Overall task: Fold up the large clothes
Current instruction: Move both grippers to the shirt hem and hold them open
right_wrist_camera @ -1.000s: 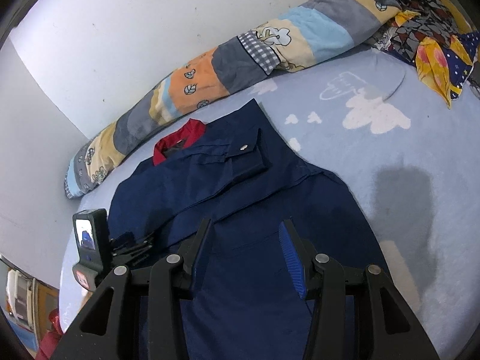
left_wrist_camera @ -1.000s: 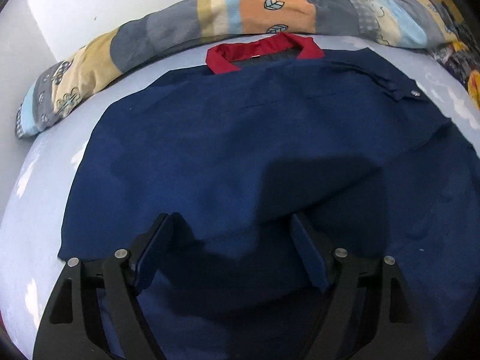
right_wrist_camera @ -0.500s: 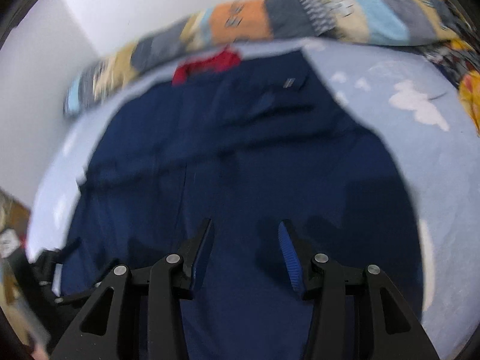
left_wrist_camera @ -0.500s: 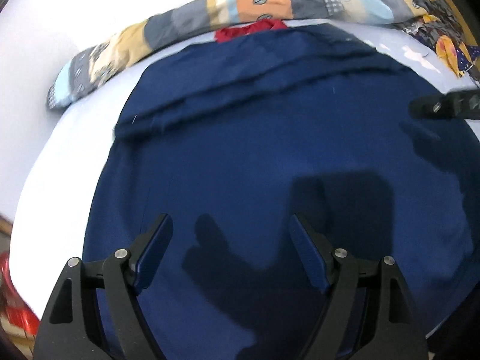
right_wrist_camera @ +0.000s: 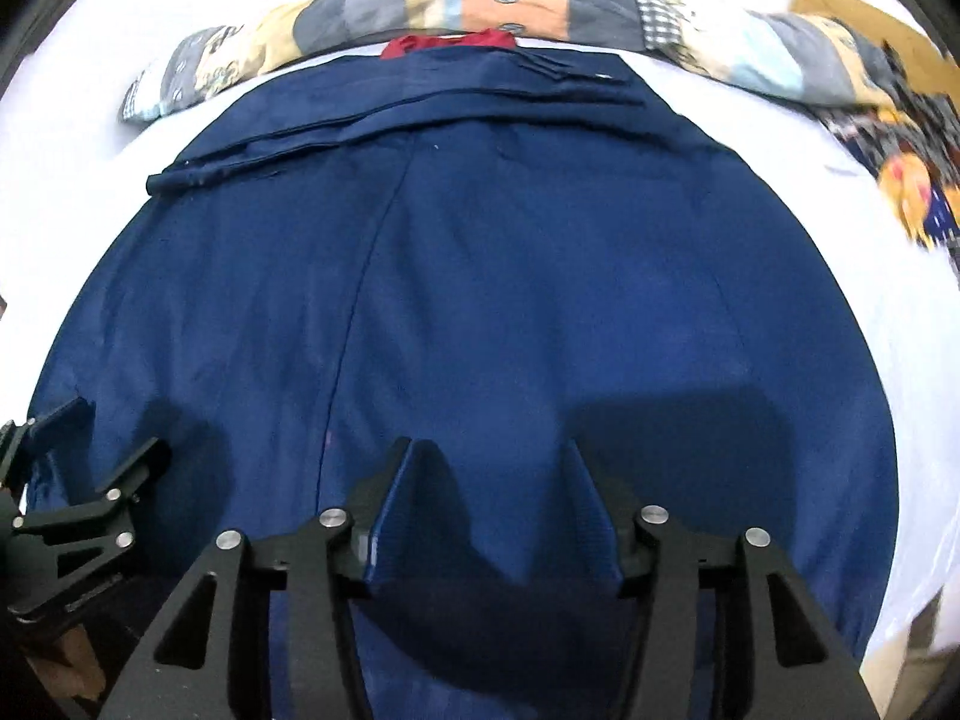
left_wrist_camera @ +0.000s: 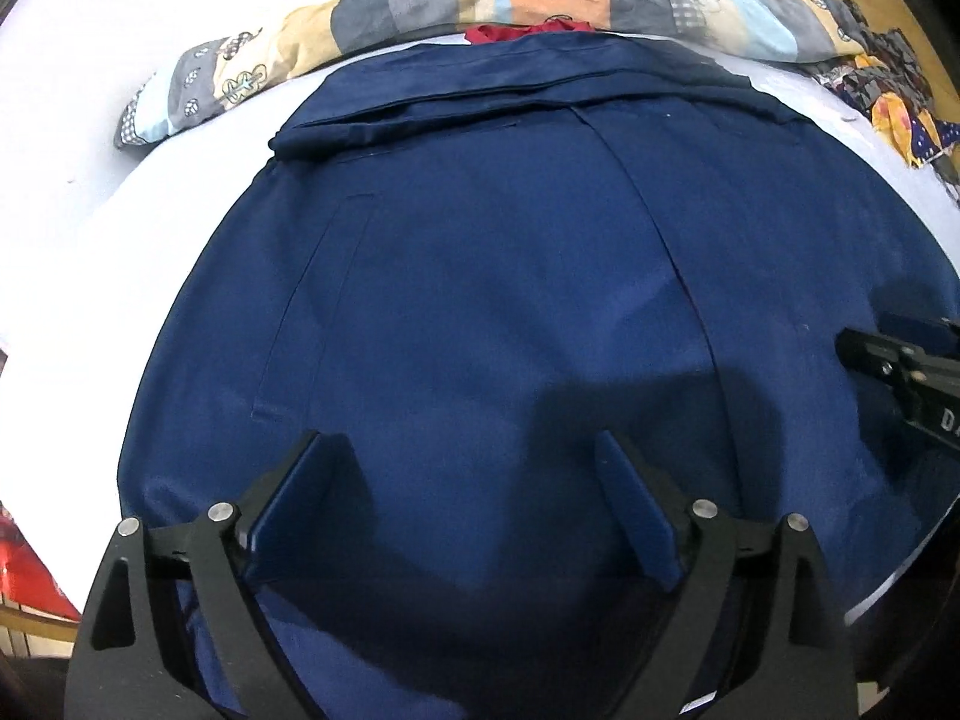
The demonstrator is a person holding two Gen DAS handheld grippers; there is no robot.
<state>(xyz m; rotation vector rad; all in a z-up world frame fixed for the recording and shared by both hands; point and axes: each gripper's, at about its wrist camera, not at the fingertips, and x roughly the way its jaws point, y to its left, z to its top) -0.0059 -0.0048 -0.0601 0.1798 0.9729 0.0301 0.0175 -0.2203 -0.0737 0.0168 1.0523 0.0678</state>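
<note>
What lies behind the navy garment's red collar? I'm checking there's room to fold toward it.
Right behind the red collar lies a rolled patchwork quilt, against the wall. The navy garment covers the bedsheet beneath it; anything underneath is hidden.

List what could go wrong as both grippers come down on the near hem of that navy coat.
1. The navy coat lies in stacked layers with sleeves folded across near the red collar; the fingers may catch only the top layer, so the fold drags unevenly.
2. The left gripper and right gripper, both opening with no cloth pinched yet, stand close together; uneven grasps could skew the hem.
3. Lifting may disturb the folded sleeves.
</note>
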